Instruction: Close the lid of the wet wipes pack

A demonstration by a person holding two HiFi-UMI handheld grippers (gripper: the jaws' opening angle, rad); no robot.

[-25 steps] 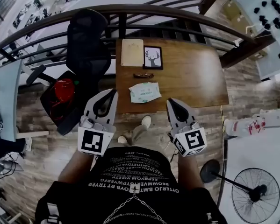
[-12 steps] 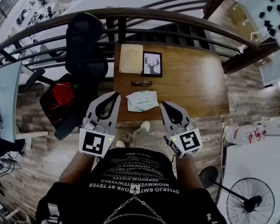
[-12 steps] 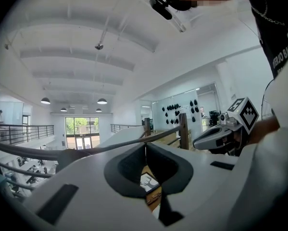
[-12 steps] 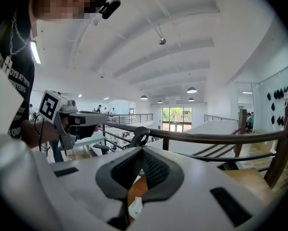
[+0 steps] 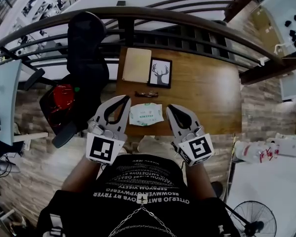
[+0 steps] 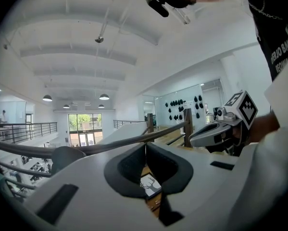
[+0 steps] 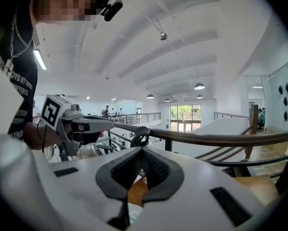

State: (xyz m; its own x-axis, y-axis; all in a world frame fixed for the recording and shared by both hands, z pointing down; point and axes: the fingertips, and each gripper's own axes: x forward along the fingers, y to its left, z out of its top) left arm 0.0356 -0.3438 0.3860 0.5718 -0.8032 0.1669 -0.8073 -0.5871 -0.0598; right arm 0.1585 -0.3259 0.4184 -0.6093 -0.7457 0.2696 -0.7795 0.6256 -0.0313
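Left gripper (image 5: 123, 100): clenched, empty, hovering at 9 o'clock of the wipes pack (image 5: 146, 114), touching nothing.
Right gripper (image 5: 171, 108): clenched, empty, hovering at 3 o'clock.

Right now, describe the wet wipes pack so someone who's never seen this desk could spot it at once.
Find the wooden table beside the dark railing. At its near edge, just in front of the eyeglasses, lies the wet wipes pack. It is the only soft white-and-green pouch; the deer picture and pale board farther back are stiff rectangles.
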